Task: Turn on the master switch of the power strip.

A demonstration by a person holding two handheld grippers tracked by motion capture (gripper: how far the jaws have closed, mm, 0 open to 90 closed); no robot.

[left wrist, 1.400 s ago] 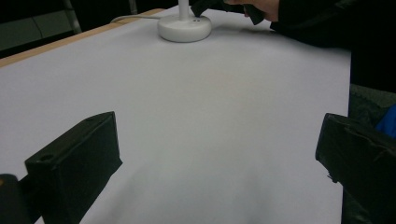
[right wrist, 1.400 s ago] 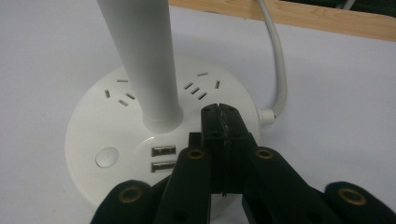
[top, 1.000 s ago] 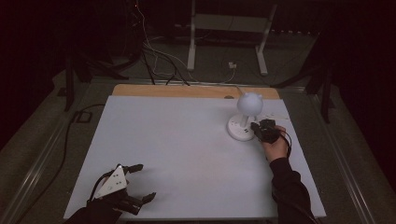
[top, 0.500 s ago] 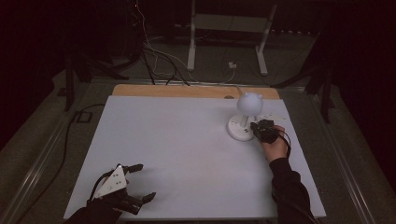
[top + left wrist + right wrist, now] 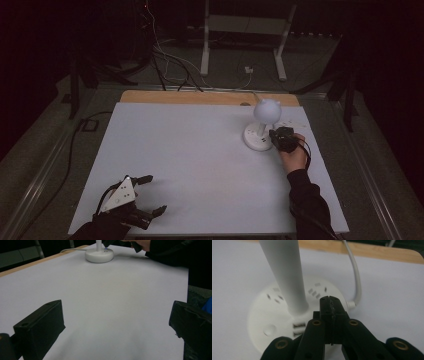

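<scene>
On the table (image 5: 200, 165) the lamp (image 5: 264, 125) stood at about 2 o'clock, its cord (image 5: 355, 272) trailing off the far edge. I had the right gripper (image 5: 330, 305) pressed shut on nothing, its tip over the lamp's base (image 5: 269, 322) beside the stem; I judged this a button press, calling next for a small downward push. My left gripper (image 5: 147, 195) idled at 7 o'clock, jaws wide apart.

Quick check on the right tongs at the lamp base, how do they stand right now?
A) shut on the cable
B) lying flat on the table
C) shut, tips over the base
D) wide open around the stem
C: in the right gripper view the right tongs have their jaws pressed together, tips over the white lamp base beside its stem.
</scene>
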